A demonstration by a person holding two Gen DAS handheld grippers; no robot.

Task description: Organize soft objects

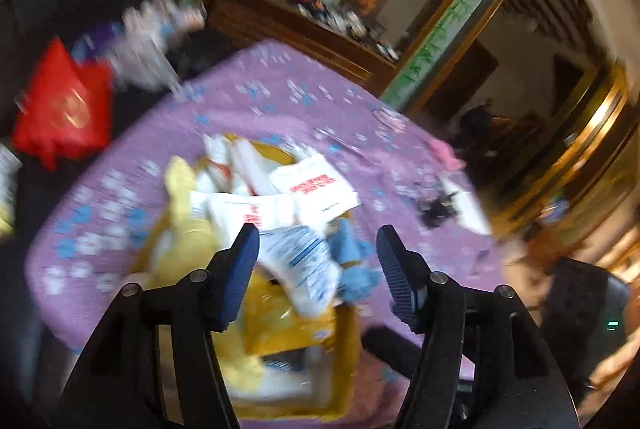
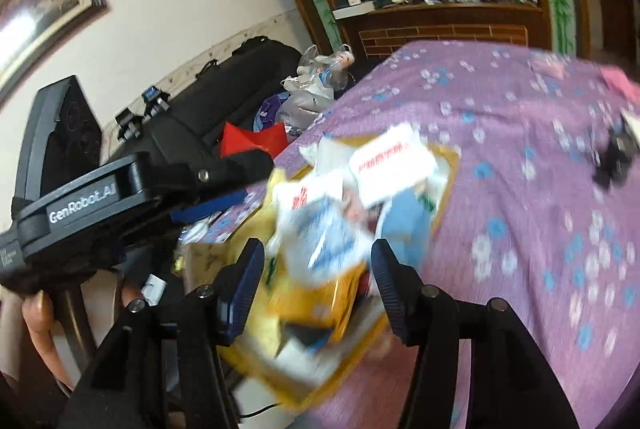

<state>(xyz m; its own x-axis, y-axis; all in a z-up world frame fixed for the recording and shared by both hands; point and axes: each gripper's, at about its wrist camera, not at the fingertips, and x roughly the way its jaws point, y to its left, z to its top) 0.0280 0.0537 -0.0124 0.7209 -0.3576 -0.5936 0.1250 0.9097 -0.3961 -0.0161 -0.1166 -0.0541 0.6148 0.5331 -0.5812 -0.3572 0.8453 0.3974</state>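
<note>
A yellow cardboard box (image 1: pixel 344 341) sits on a purple flowered cloth (image 1: pixel 280 101) and is heaped with soft packets: white packs with red print (image 1: pixel 316 189), a blue-and-white pack (image 1: pixel 304 261), yellow cloth (image 1: pixel 188 229) and blue cloth (image 1: pixel 352 257). My left gripper (image 1: pixel 316 241) hovers above the box, open and empty. In the right wrist view the same box (image 2: pixel 312 305) and packs (image 2: pixel 388 165) lie below my right gripper (image 2: pixel 318 257), open and empty. The left gripper (image 2: pixel 224 185) shows there at the left, held by a hand. Both views are motion-blurred.
A red bag (image 1: pixel 60 109), clear plastic bags (image 1: pixel 148 41) and a black case (image 2: pixel 240 81) lie left of the cloth. A small black object (image 1: pixel 436 207) and pink cloth (image 1: pixel 444 153) lie on the cloth to the right. A wooden cabinet (image 1: pixel 296 25) stands behind.
</note>
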